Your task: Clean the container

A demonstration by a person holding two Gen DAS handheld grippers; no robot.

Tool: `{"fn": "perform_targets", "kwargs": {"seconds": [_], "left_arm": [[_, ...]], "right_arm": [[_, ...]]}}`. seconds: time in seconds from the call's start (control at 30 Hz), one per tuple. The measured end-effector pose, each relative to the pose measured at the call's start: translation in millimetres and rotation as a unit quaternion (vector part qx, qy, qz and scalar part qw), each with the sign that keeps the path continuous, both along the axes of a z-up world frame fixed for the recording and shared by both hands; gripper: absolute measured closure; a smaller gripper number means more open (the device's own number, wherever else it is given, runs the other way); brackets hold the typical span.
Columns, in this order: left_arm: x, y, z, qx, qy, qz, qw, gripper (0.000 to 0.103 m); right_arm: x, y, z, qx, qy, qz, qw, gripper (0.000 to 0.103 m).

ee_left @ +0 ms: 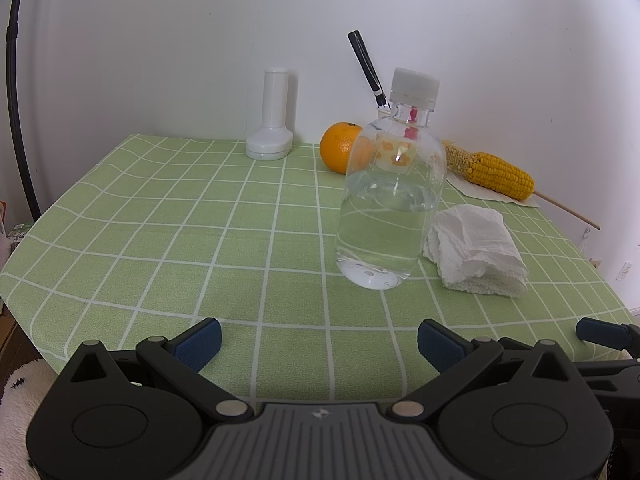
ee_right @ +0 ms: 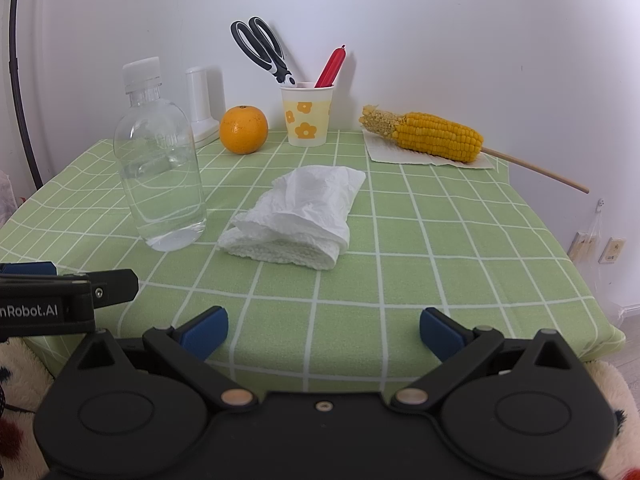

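Observation:
A clear plastic bottle [ee_left: 390, 200] with a white cap stands upright on the green checked tablecloth, about half full of water; it also shows in the right wrist view [ee_right: 160, 164]. A crumpled white paper towel [ee_left: 476, 250] lies just right of it, also in the right wrist view [ee_right: 300, 220]. My left gripper [ee_left: 319, 346] is open and empty at the table's near edge, short of the bottle. My right gripper [ee_right: 324, 334] is open and empty at the near edge, short of the towel. The left gripper's side [ee_right: 68, 296] shows at the left of the right wrist view.
At the back by the wall stand a white dispenser [ee_left: 272, 116], an orange [ee_right: 243, 129], a flowered paper cup [ee_right: 306, 114] holding scissors and a red tool, and a corn cob on a stick [ee_right: 436, 136] on a napkin. The table's right edge [ee_right: 592, 304] drops off.

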State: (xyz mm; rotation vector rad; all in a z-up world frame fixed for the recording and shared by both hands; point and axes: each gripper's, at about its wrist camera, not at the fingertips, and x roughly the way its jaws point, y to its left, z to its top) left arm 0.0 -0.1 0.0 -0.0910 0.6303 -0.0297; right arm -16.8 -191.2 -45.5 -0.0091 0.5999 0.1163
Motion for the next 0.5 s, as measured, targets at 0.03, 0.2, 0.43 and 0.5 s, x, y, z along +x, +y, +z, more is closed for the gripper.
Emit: {"fn": "perform_targets", "kwargs": {"seconds": [0.03,0.2,0.43,0.5], "left_arm": [[0.0,-0.1,0.0,0.0,0.0,0.0,1.0,0.0],[1.5,-0.1,-0.7,0.0,0.001,0.0,1.0,0.0],[-0.3,0.1,0.7,0.0,0.001,0.0,1.0,0.0],[-0.2,0.0,0.5,0.0,0.001,0.0,1.0,0.0]], "right_arm": [[0.0,0.0,0.0,0.0,0.0,0.0,1.0,0.0],[0.2,0.0,-0.2,0.0,0.0,0.0,1.0,0.0],[0.8,-0.1,-0.4,0.0,0.0,0.0,1.0,0.0],[1.3,-0.2,-0.3,0.0,0.0,0.0,1.0,0.0]]}}
